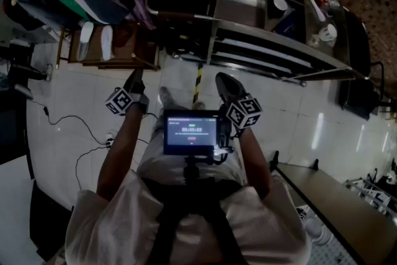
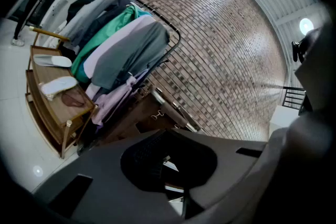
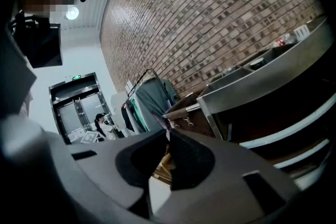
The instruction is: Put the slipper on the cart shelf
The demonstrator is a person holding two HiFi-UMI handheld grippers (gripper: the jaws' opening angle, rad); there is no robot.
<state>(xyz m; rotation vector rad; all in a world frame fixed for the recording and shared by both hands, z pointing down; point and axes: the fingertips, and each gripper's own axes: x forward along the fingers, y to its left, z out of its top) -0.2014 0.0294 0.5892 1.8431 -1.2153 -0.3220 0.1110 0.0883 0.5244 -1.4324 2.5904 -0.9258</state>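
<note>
The left gripper (image 1: pixel 134 80) and the right gripper (image 1: pixel 224 84) both have their jaws closed on nothing. Ahead-left of the left gripper, two white slippers (image 2: pixel 59 85) lie on a wooden rack (image 2: pixel 55 113). The metal cart (image 1: pixel 273 33) stands ahead of the right gripper.

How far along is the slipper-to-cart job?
Done: nothing; no slipper shows on the metal cart.
In hand: nothing; the left gripper and right gripper are both shut and empty, facing the cart.
Left: everything. Two white slippers lie on the wooden rack; one needs picking up and setting on a cart shelf.
</note>
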